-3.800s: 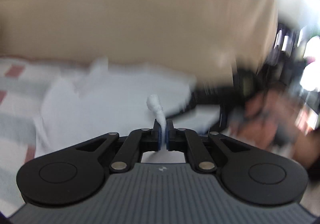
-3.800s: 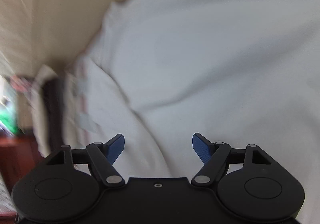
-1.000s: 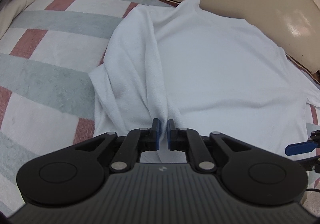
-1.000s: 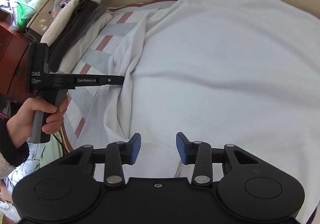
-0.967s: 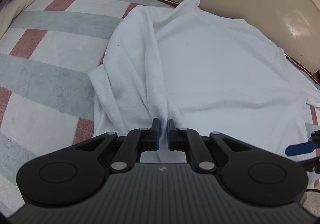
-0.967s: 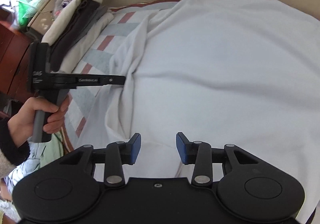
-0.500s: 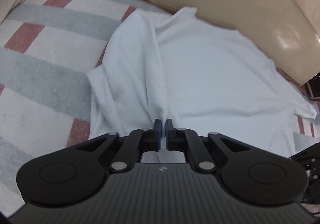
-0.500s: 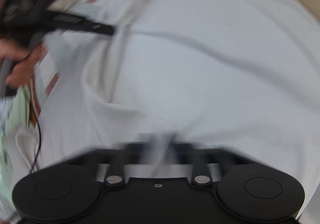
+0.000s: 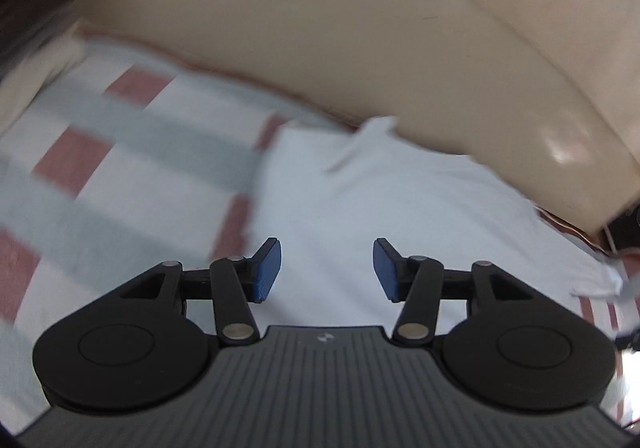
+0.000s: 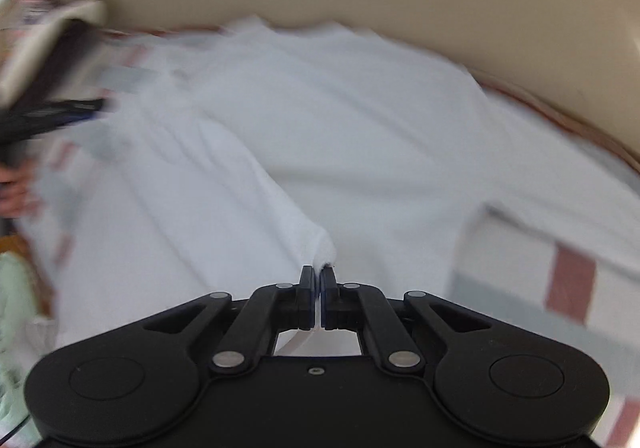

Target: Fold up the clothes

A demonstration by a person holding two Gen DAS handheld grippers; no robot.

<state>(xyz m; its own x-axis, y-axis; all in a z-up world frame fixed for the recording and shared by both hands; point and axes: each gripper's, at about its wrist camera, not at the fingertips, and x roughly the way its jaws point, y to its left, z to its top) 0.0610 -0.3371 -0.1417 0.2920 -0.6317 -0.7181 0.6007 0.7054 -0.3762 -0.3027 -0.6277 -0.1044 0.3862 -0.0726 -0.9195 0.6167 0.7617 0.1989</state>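
A striped blanket lies against a beige cushioned backrest.

The garment is lying spread on the blanket, its far edge reaching up against the padded backrest that is running behind everything. In the left wrist view the blanket is showing bare to the left of the garment, and a pile of folded things is sitting at the far left — close under the backrest. The left gripper is hanging above the garment's near part with its jaws opening, nothing between them. In the right wrist view the right gripper is pinching a raised fold at the garment's near edge — blanket is lying exposed to its right, and the left gripper is showing at the far left beside the pile.
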